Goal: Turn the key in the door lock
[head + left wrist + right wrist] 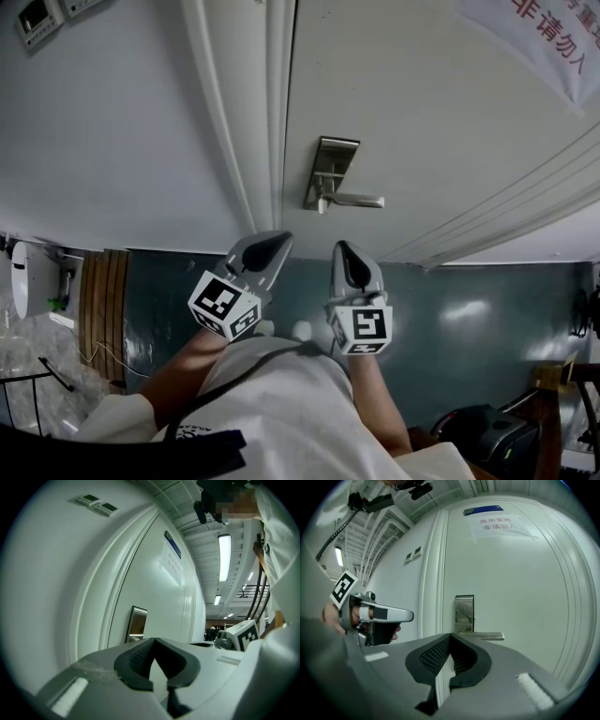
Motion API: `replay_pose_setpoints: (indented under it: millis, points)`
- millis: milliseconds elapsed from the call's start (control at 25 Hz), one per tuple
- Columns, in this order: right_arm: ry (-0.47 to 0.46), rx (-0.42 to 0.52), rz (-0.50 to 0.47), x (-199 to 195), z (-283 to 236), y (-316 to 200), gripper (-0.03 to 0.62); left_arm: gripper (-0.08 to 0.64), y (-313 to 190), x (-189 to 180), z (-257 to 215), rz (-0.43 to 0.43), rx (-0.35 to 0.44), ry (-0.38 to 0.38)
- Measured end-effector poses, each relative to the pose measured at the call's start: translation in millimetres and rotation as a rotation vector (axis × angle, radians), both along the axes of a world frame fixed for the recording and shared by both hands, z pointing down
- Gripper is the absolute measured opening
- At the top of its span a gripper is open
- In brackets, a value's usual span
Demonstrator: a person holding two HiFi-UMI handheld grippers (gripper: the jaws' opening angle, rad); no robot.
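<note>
room: white door (422, 112) stood shut beside a pale wall (112, 122), above a dark floor (469, 319).
lock: lock plate (335, 157) and lever handle (361, 200) sat near the door's edge; no key could be made out there.
left: left claw (274, 241) was clenched on nothing, held level and apart from the door, likely kept out of the way.
right: right claw (343, 249) was clenched and empty, aimed at the plate but short of it, apparently lining up.
stage: turning seemed not yet begun.

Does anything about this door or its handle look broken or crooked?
Nothing stands out. The lock plate sits straight on the door and the handle is level. The left gripper and right gripper are shut and empty, short of the door.
</note>
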State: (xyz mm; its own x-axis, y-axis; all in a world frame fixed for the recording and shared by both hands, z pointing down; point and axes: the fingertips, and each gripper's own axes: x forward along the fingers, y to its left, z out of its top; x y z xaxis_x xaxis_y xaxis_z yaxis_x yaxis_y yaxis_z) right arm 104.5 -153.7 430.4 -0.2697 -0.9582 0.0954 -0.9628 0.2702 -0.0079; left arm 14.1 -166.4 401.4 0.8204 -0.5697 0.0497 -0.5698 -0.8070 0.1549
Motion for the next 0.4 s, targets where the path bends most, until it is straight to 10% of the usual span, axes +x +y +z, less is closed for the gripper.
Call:
replay_pose_setpoints:
  millis: [400]
  points:
    - [0.037, -0.007, 0.032, -10, 1, -5, 0.008, 0.005, -2, -20, 2, 0.012, -0.009, 0.01]
